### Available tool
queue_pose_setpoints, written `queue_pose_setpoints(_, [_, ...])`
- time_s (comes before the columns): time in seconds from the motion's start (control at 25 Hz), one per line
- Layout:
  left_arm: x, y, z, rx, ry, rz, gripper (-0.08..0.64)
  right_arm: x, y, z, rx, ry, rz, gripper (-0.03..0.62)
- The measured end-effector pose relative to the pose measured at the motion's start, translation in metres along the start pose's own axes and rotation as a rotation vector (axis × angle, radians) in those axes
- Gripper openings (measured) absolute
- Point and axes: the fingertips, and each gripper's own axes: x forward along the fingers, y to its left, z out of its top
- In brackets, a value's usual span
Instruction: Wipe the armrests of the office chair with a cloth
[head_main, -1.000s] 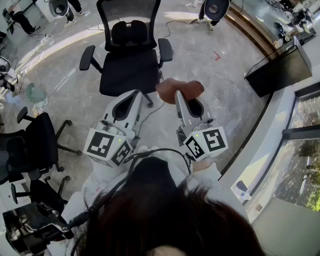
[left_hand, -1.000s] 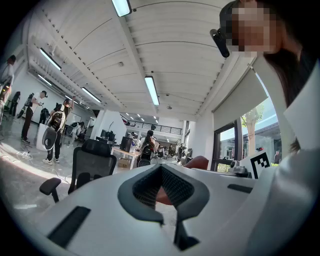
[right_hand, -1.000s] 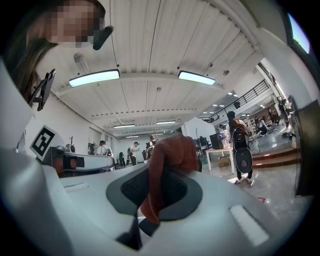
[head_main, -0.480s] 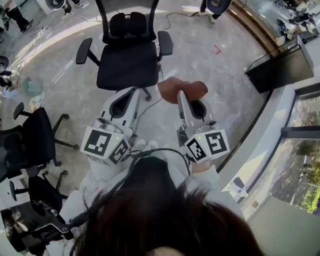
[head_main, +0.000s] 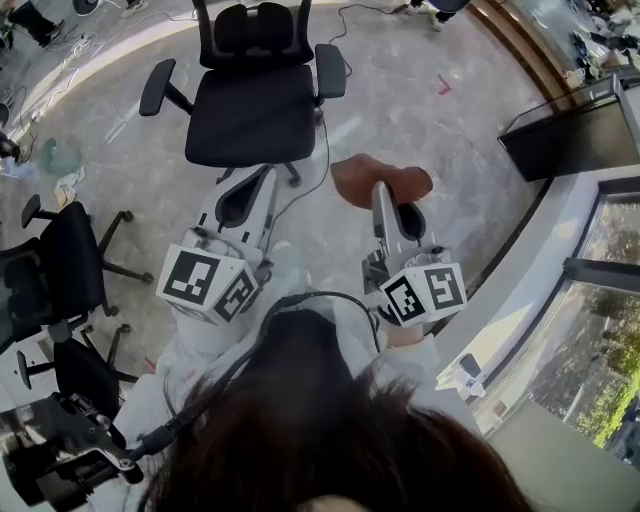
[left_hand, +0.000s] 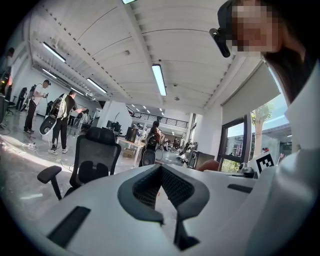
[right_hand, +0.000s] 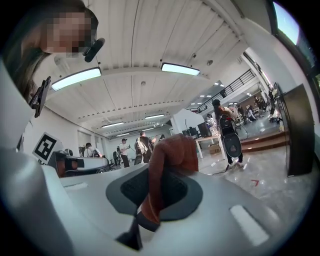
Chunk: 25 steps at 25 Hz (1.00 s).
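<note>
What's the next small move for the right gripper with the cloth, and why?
Probably carry the right gripper forward to the armrest at the right in the head view. Its jaws are shut on the cloth, but the cloth hangs over bare floor, short of the office chair, so it cannot wipe anything from here.

The office chair (head_main: 255, 110) stands at the far centre, with an armrest (head_main: 157, 87) on either side of its seat. Nearer, the left gripper (head_main: 266, 175) lies left of the right gripper (head_main: 381, 190), whose jaws have the cloth (head_main: 355, 178) between them. A second chair (head_main: 60, 265) stands at the left, and a screen (head_main: 570, 140) at the far right.
</note>
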Motion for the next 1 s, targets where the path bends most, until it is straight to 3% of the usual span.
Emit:
queue_pose_setpoints(0.32, [0.117,0.063,0.001,-0.013,0.006,0.002,0.003,0.115,-0.077,-0.013,-0.001,0.055,0.017,0.035])
queue_pose_setpoints(0.64, [0.249,0.144,0.04,-0.022,0.022,-0.017,0.003,0.299,-0.16,-0.001,0.048,0.102,0.056,0.035])
queue_pose_setpoints(0.76, [0.284,0.17,0.033,-0.035,0.056,-0.004,0.003,0.363,-0.188,-0.015,0.09,0.141,0.095,0.035])
queue_pose_setpoints(1.0, [0.33,0.192,0.013,-0.094,0.11,0.037,0.003,0.456,-0.241,-0.069,0.136,0.313,0.147,0.035])
